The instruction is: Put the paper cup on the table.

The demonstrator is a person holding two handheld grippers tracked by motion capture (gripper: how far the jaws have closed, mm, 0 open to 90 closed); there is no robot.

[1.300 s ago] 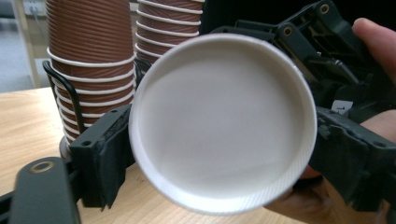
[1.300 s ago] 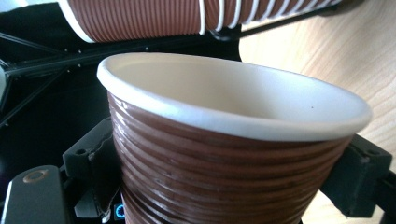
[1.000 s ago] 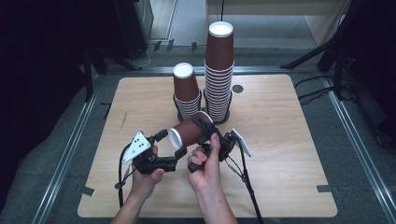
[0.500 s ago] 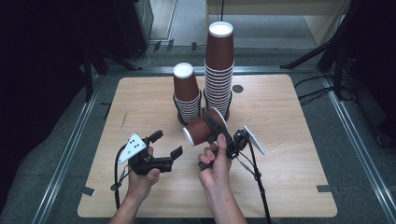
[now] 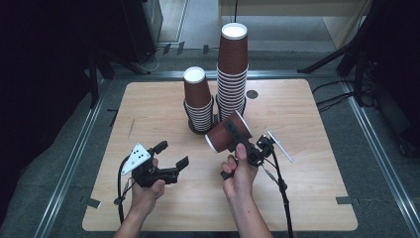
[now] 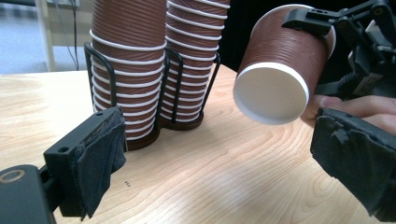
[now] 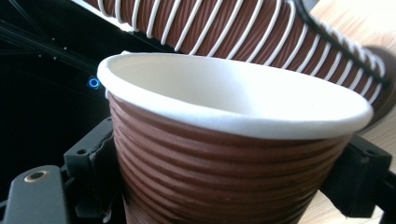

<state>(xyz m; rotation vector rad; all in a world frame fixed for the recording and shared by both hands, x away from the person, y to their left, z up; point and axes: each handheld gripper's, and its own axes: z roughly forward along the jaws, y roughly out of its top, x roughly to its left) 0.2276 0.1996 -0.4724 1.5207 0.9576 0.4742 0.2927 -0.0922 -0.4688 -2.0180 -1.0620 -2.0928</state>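
Observation:
A single brown ribbed paper cup (image 5: pixel 225 135) hangs tilted above the table, white base toward the left, with my right gripper (image 5: pixel 232 134) shut across its wall. In the right gripper view the cup (image 7: pixel 224 140) sits between the jaws, its white rim up, and the tall stack is right behind. My left gripper (image 5: pixel 173 153) is low over the table at front left. Its jaws have just been opening and nothing is between them. In the left gripper view the cup (image 6: pixel 285 60) floats at upper right, beyond the wide jaws of that gripper (image 6: pixel 219 163).
Two stacks of upside-down brown cups stand in black wire holders at the back centre, a short stack (image 5: pixel 198 101) and a tall stack (image 5: pixel 233 69). The wooden table (image 5: pixel 307 188) has metal rails around it. A small dark disc (image 5: pixel 252 93) lies behind the stacks.
Both grippers met at the cup a second ago. The left one has let go and drawn back left; the right hand has carried the cup rightward toward the stacks.

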